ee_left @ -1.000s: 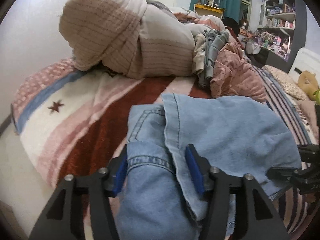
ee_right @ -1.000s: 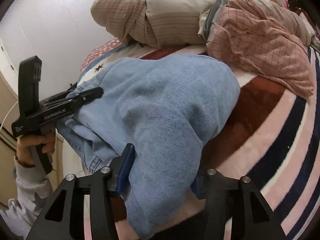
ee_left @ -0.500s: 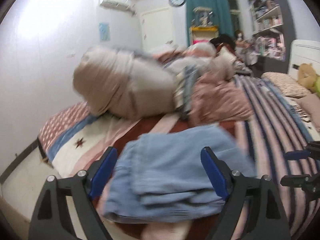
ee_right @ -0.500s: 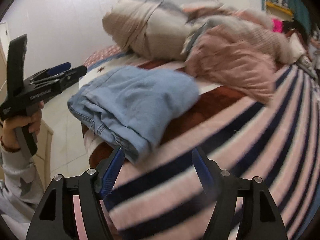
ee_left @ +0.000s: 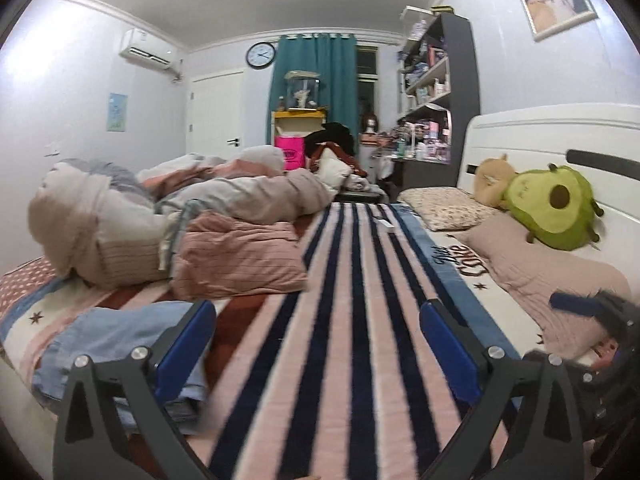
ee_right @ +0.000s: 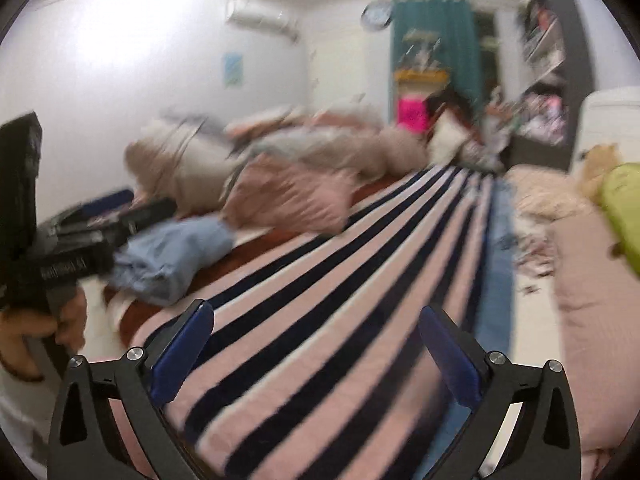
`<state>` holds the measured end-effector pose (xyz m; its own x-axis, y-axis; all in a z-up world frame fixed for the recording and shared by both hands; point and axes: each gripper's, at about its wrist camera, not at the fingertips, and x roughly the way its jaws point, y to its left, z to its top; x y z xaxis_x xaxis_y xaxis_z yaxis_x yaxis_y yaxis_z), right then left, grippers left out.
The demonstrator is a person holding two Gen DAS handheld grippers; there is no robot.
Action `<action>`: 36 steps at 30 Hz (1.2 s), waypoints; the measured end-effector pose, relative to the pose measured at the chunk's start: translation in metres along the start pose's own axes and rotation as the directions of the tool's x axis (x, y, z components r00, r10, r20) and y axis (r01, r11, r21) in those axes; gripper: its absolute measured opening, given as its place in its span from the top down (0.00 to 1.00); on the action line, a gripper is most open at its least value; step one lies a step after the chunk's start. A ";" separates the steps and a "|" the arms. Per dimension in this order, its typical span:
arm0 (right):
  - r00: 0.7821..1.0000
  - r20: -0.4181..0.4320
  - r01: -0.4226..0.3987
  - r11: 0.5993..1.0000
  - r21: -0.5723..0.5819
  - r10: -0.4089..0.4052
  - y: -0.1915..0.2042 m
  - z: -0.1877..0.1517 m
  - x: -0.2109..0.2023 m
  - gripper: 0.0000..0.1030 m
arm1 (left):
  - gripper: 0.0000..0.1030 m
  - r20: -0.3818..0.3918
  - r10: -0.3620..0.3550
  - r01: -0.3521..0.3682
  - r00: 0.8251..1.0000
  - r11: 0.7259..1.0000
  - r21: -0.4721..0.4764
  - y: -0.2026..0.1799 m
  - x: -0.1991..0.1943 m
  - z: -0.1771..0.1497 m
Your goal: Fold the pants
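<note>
Right-wrist view smeared throughout — clock (ee_right: 377,12), shelves (ee_right: 548,60), quilt (ee_right: 280,160) unreadable. Pants (ee_left: 116,344) partly behind left finger (ee_left: 184,348) in left-wrist view, near end cut off. Right gripper (ee_left: 592,320) clipped at edge — jaws unclear there.

Light-blue denim pants (ee_left: 116,336) on pink/navy striped blanket (ee_left: 360,320); teal curtain (ee_left: 316,80), green avocado plush (ee_left: 556,208).
</note>
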<state>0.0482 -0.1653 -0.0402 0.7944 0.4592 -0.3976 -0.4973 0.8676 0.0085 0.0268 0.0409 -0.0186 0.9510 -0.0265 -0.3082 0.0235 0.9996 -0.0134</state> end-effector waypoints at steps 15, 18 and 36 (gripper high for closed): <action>0.989 0.017 0.149 0.989 -0.007 -0.149 -0.008 -0.011 -0.009 0.01 | 0.02 -0.043 -0.008 0.008 0.999 1.000 -0.004 -0.016 0.010 -0.002; 0.988 0.021 0.150 0.989 0.005 -0.150 -0.008 -0.012 -0.010 0.01 | 0.02 -0.048 -0.006 0.006 0.999 1.000 -0.005 -0.015 0.010 -0.003; 0.986 0.037 0.161 0.987 0.017 -0.161 -0.005 -0.011 -0.012 0.01 | 0.02 -0.046 -0.011 0.010 0.999 1.000 -0.016 -0.016 0.007 -0.005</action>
<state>0.0376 -0.1775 -0.0457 0.8765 0.3201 -0.3596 -0.3572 0.9332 -0.0399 0.0315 0.0250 -0.0252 0.9354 -0.0373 -0.3517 0.0281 0.9991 -0.0313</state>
